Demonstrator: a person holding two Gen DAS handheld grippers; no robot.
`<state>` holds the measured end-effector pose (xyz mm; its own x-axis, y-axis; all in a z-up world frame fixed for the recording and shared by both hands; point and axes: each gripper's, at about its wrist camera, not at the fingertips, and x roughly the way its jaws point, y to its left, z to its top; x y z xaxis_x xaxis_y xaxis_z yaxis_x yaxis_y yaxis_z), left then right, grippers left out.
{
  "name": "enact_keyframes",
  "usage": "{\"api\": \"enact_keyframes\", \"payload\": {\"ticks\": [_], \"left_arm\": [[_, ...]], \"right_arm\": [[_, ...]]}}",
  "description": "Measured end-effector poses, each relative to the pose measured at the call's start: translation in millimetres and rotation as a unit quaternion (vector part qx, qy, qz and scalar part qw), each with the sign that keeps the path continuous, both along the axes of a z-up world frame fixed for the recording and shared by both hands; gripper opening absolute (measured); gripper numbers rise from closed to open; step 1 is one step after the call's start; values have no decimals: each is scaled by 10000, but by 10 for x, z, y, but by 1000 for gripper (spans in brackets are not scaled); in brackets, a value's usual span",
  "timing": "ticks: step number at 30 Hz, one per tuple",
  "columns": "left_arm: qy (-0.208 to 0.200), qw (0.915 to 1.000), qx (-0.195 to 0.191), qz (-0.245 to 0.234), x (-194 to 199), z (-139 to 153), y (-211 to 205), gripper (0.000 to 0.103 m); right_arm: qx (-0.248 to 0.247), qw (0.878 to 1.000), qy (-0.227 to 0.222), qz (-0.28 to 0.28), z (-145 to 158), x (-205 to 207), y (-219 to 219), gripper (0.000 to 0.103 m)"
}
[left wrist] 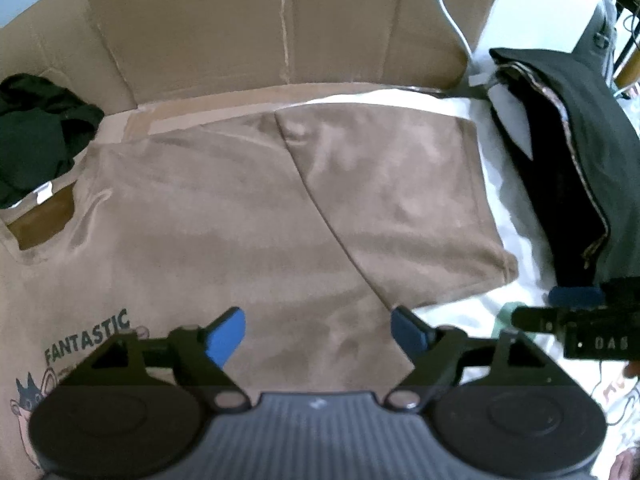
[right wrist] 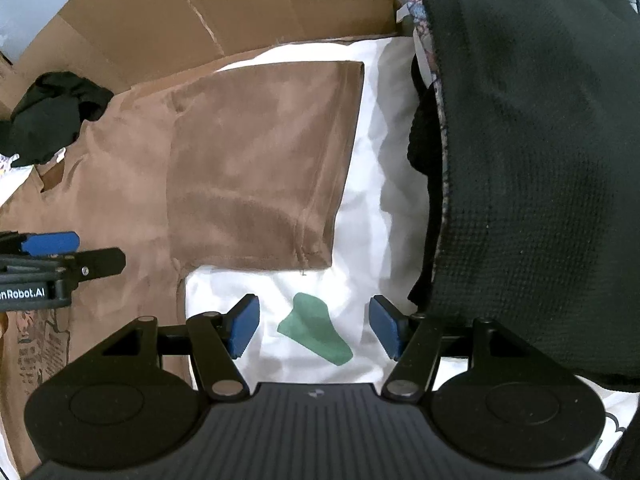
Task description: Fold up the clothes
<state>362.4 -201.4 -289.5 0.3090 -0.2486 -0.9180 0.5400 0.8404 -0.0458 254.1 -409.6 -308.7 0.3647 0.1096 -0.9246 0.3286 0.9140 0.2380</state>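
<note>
brown shirt (left wrist: pixel 240 208) is lying flat; both grippers, left gripper (left wrist: pixel 318 330) and right gripper (right wrist: pixel 314 326), are hovering wide open, holding nothing, and should be pinching the sleeve (right wrist: pixel 256 168) edge neatly.

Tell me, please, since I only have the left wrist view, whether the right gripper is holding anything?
Observer: No, the right gripper is open, with nothing between its pads.
Operator: Thank you. What lies ahead of its fingers?
Observer: White cloth with a green patch on it.
Operator: Where is the brown shirt's sleeve from there?
Observer: The hem of the brown shirt lies just beyond the green patch, not touching it.
</note>
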Motion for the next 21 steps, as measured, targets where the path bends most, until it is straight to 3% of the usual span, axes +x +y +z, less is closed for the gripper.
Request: {"api": "enact_keyframes", "payload": {"ticks": [5, 9, 17, 19, 21], "left_arm": [[-331, 9994, 10, -117, -63, 65, -11, 89], [-258, 9995, -163, 1, -50, 124, 35, 90], [-150, 9998, -100, 101, -27, 131, 118, 90], [-34, 9995, -320, 1, -19, 132, 152, 86], [19, 9998, -208, -29, -12, 93, 139, 75]], "right_arm": [[-25, 10000, 7, -41, 4, -26, -20, 67], [-38, 9999, -49, -86, 36, -27, -31, 67], [25, 9995, -284, -157, 101, -107, -84, 67], [23, 9995, -298, -89, 94, -114, -78, 66], [54, 9993, -348, -82, 84, -107, -87, 66]]}}
